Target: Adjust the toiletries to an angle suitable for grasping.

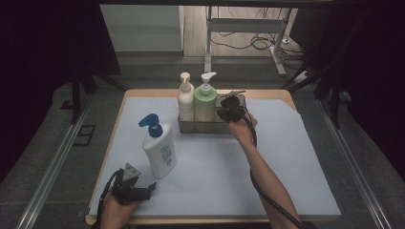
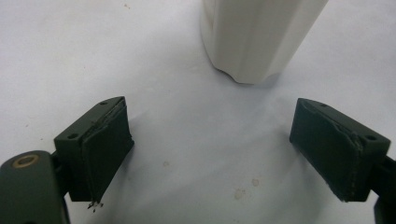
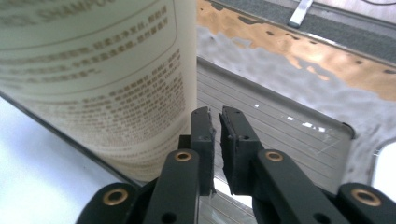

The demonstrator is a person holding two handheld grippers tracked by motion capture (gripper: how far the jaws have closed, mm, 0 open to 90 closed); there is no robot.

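While the right gripper (image 1: 231, 106) is hanging over the clear tray (image 1: 239, 125) at the far middle of the table (image 1: 286, 157), its dark body is covering the tray's right end in the high view, so the jaws cannot be made out there; the right gripper view is showing them almost pressed together with only a thin slit between the pads (image 3: 205, 140), nothing caught in it, poised over the ribbed floor of the tray (image 3: 289, 135) just beside the green pump bottle (image 3: 102, 79). That bottle is looming so close that its top and left side are running out of the picture, and the small print on it is too blurred to read. Seen from above, the green pump bottle (image 1: 205, 106) is standing upright in the tray with a cream pump bottle (image 1: 186, 101) touching its left side. The right forearm is reaching diagonally up from the bottom edge, wrist bent, cable trailing along it. The left gripper (image 1: 133, 189) is resting low at the near left corner, the hand (image 1: 114, 212) partly cropped by the frame. Its jaws are standing spread wide and empty in the left gripper view, pads (image 2: 105, 154) angled outward over the white mat (image 2: 196, 154), with the base of the white lotion bottle (image 2: 254, 37) sitting ahead of them, apart, its upper part cropped. That white bottle with the blue pump (image 1: 160, 149) is standing upright just beyond the left gripper.
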